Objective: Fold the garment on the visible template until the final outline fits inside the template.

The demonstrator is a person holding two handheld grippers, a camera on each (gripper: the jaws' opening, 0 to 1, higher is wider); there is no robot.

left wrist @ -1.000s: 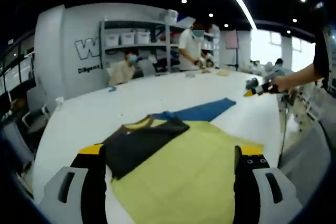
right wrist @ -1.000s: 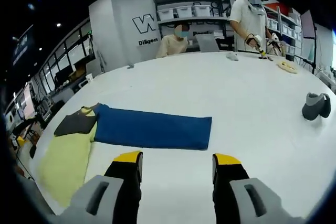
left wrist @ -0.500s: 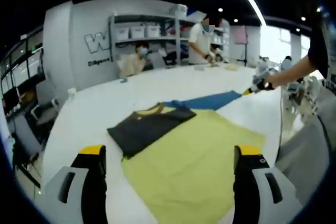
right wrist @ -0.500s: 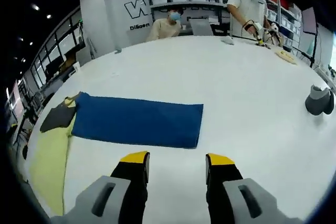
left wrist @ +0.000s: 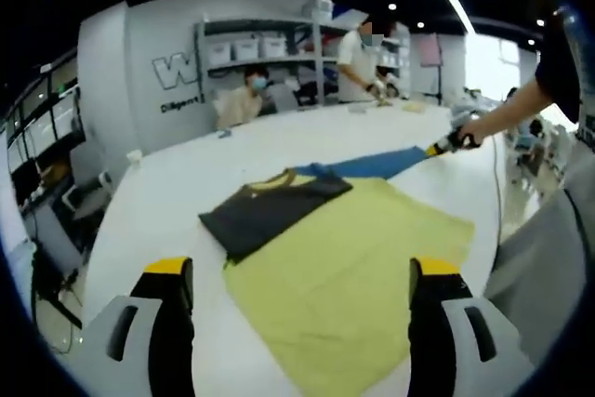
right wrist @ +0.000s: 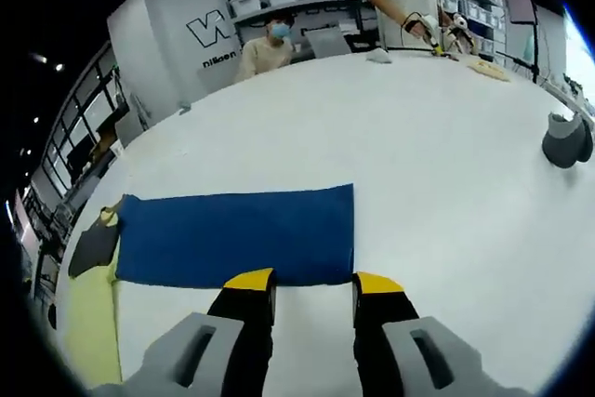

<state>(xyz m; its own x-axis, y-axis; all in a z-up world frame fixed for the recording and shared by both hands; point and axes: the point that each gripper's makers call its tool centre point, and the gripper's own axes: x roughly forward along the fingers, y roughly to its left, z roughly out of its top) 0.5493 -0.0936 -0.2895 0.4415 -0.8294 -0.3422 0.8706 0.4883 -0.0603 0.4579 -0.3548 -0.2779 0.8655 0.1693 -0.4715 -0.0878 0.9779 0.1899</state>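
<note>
- Left gripper view: the yellow garment point(left wrist: 353, 258) with a dark folded part point(left wrist: 270, 211) lies flat on the white bench point(left wrist: 167, 202), the left gripper point(left wrist: 302, 323) above its near edge, fingers spread wide and empty.
- Beyond the garment, the blue template point(left wrist: 372, 163) stretches toward the right gripper point(left wrist: 444, 144), held in a person's hand point(left wrist: 483, 127).
- Right gripper view: the right gripper point(right wrist: 311, 309) sits at the template's point(right wrist: 242, 234) near edge, fingers apart a little, holding nothing; a grey object point(right wrist: 564, 139) rests far right.
</note>
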